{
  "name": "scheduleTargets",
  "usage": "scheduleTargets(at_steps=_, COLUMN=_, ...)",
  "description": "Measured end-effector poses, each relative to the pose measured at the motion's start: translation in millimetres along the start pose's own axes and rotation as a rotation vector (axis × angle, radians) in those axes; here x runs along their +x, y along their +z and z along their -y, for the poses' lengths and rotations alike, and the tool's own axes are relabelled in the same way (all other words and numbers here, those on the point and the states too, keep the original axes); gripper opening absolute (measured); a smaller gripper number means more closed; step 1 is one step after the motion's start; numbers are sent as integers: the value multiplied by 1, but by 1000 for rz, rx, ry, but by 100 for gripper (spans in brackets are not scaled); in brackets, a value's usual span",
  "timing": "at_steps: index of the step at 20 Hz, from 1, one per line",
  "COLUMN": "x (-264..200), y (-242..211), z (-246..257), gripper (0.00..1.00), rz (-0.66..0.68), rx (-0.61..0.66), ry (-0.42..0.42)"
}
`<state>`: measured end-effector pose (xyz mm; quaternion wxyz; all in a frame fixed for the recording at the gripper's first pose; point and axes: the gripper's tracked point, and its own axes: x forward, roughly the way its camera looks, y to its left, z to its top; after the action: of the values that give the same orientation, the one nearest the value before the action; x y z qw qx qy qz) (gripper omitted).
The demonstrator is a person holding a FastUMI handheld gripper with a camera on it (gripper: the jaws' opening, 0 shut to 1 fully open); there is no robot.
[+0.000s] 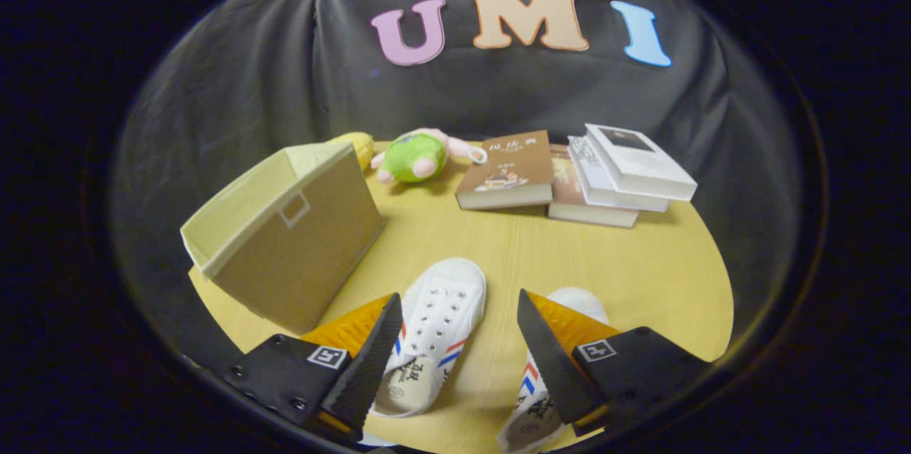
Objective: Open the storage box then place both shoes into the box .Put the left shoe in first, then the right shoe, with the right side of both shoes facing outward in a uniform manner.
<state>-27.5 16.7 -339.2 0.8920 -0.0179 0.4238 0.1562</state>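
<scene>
Two fingers of the tongs [455, 340] stand spread wide apart with nothing held between them, hovering above a pale wooden surface [640, 269]. One white shoe [433, 333] with red and blue side stripes lies between the fingers, close against the left finger, toe pointing away. The second white shoe [541, 397] lies partly hidden under the right finger, its toe showing just beyond the fingertip. Beyond the left finger, to the left of the shoes, stands the beige storage box [285, 233], open-topped and tilted in the view. Farther off, near the cloth wall, lie a green plush toy [416, 155], a yellow object [359, 144] behind the box, and a cluster of books [576, 176], some stacked.
</scene>
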Motion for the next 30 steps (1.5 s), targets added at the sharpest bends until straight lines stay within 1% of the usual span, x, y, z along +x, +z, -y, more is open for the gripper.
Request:
scheduleTargets(at_steps=4, x=18, y=-43, z=3, gripper=93, rz=-134, rx=-38, ry=10)
scheduleTargets(at_steps=8, x=28, y=-61, z=-5, gripper=82, rz=-217, rx=-43, ry=56)
scheduleTargets(at_steps=9, x=31, y=-66, z=-8, gripper=73, rz=-238, rx=-40, ry=70)
scheduleTargets(at_steps=11, x=30, y=-67, z=-18, gripper=54, rz=-267, rx=33, ry=118)
scheduleTargets(at_steps=12, x=27, y=-66, z=-17, gripper=45, rz=-285, rx=73, ry=128)
scheduleTargets(at_steps=14, x=28, y=-68, z=-15, gripper=24, rz=-318, rx=169, ry=119)
scheduleTargets(at_steps=15, x=30, y=-65, z=-16, gripper=18, rz=-307, rx=240, ry=111)
scheduleTargets(at_steps=17, x=27, y=-60, z=-16, gripper=6, rz=-311, rx=273, ry=103)
scheduleTargets(at_steps=21, x=16, y=-44, z=-27, gripper=6, rz=-303, rx=309, ry=98)
scheduleTargets(at_steps=24, x=10, y=-30, z=-31, gripper=6, rz=-289, rx=394, ry=106)
scheduleTargets(at_steps=27, x=1, y=-6, z=-36, gripper=6, rz=-252, rx=472, ry=120)
scheduleTargets(at_steps=30, x=-13, y=26, z=-43, gripper=6, rz=-206, rx=514, ry=131)
